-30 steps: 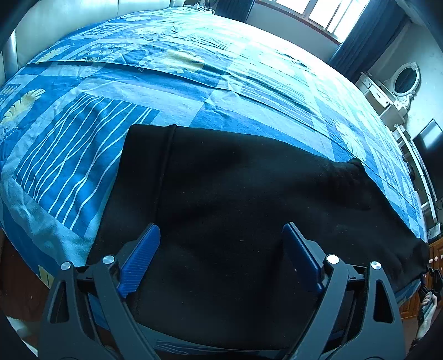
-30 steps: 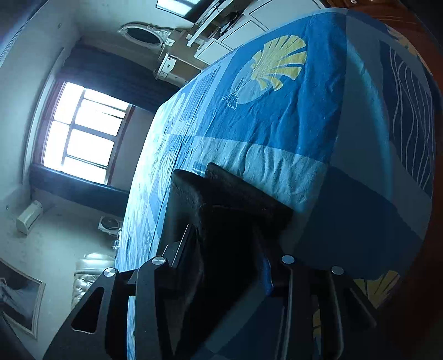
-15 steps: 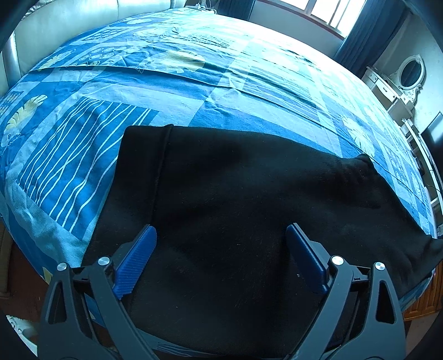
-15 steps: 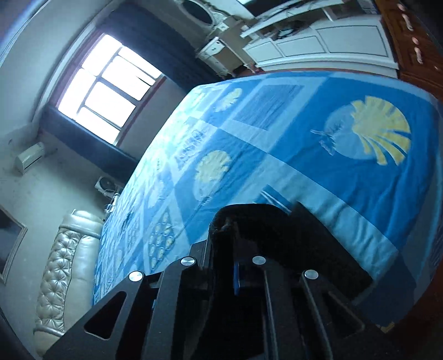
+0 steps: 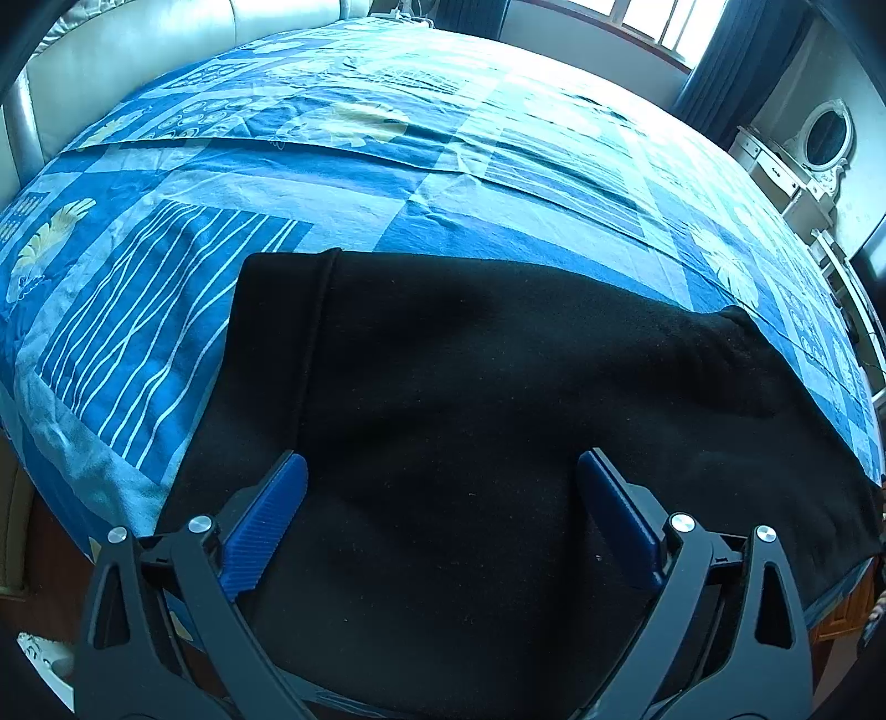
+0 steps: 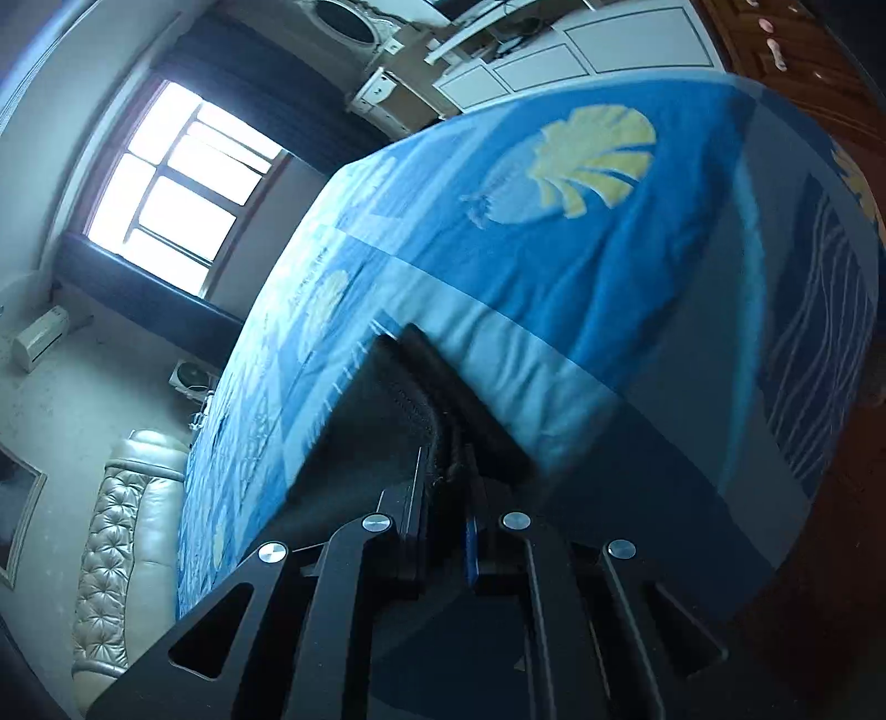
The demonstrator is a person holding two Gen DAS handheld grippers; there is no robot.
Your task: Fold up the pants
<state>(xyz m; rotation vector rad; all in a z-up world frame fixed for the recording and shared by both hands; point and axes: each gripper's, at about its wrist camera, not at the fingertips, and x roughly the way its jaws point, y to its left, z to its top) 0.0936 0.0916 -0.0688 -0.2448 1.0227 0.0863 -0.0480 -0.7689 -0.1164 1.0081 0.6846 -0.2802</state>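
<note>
Black pants [image 5: 470,399] lie flat across the near edge of a bed covered by a blue patterned bedspread [image 5: 387,166], waistband at the left. My left gripper [image 5: 440,476] is open, its blue fingers [image 5: 266,515] hovering over the pants near the front edge, holding nothing. My right gripper [image 6: 448,487] is shut on the end of the pants [image 6: 404,399], pinching a bunched fold of black fabric at the bed's edge. The right wrist view is tilted sideways.
A padded headboard [image 5: 138,50] stands at the far left. A window with dark curtains [image 5: 664,27] and a white dresser with an oval mirror [image 5: 819,138] are beyond the bed. Wooden cabinets [image 6: 803,50] stand near the bed's corner.
My right gripper has closed fully on the pants end and rotated with it. My left gripper has stayed open and shifted slightly over the pants.
</note>
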